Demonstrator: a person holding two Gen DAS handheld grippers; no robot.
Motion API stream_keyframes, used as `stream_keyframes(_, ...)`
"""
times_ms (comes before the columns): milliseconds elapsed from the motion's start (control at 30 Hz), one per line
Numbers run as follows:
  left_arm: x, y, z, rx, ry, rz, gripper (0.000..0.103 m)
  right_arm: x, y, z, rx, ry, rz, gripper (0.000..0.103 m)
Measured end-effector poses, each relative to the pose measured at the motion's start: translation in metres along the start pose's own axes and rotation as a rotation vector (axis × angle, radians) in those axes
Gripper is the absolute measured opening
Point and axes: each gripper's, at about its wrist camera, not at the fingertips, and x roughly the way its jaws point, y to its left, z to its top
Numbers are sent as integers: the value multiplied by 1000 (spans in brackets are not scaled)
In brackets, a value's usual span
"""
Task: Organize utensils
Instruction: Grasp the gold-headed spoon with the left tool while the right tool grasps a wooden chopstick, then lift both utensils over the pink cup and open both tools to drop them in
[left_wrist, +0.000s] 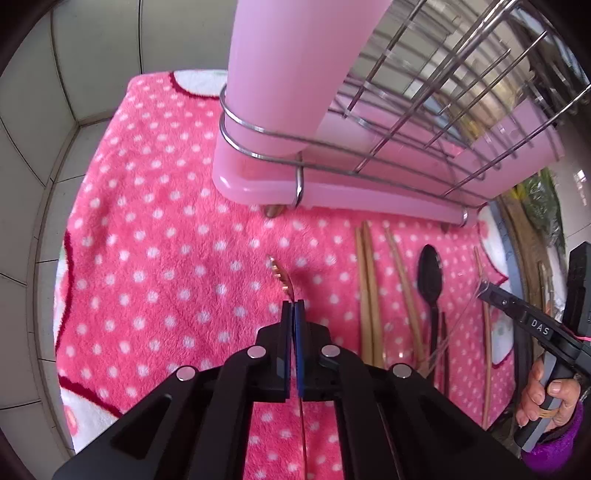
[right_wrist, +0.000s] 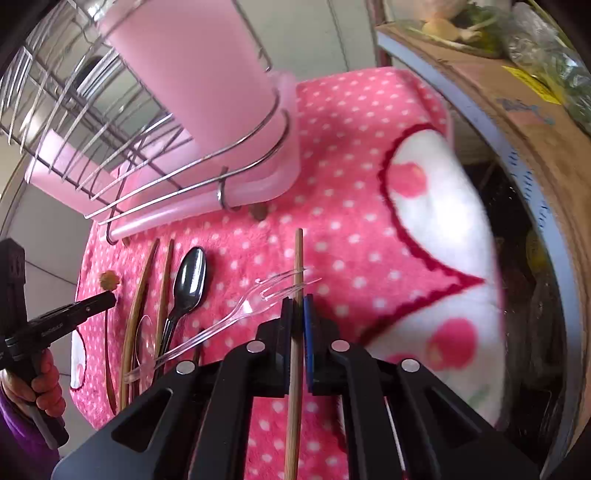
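Note:
In the left wrist view my left gripper (left_wrist: 293, 307) is shut on a copper-coloured fork (left_wrist: 277, 272); its tines stick out above the pink dotted towel (left_wrist: 155, 258). My right gripper (right_wrist: 298, 303) is shut on a wooden chopstick (right_wrist: 299, 254) that points toward the rack. On the towel between the two grippers lie a black spoon (right_wrist: 190, 280), a pair of brown chopsticks (right_wrist: 142, 295) and a clear plastic fork (right_wrist: 240, 310). A tall pink utensil cup (left_wrist: 280, 74) stands in the wire dish rack (left_wrist: 424, 96) right behind them.
The rack sits on a pink drip tray (left_wrist: 332, 192). A cardboard box (right_wrist: 517, 122) with greens stands past the towel's right edge. Tiled wall (left_wrist: 55, 110) borders the left. A hand in a purple sleeve (left_wrist: 550, 398) holds the right gripper's handle.

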Motion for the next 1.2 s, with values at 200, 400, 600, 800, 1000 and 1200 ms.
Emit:
stream_keyframes(200, -43, 1, -2, 8, -104, -53, 1, -46, 15, 8, -56, -143, 7, 6)
stream_keyframes(400, -75, 0, -4, 10, -174, -95, 1, -83, 31, 9, -102, -259, 22, 6)
stream_keyframes(600, -100, -13, -3, 20, -257, -118, 1, -115, 41, 8, -142, -331, 20, 6)
stream_keyframes(800, -131, -28, -5, 59, -359, -128, 1, -141, 47, 12, -147, -390, 48, 6)
stream_keyframes(1000, -170, -35, 0, 70, -471, -138, 1, -170, 55, 18, -169, -458, 64, 6)
stream_keyframes(1200, -207, -37, 9, 73, -581, -143, 1, -202, 62, 33, -195, -515, 101, 6)
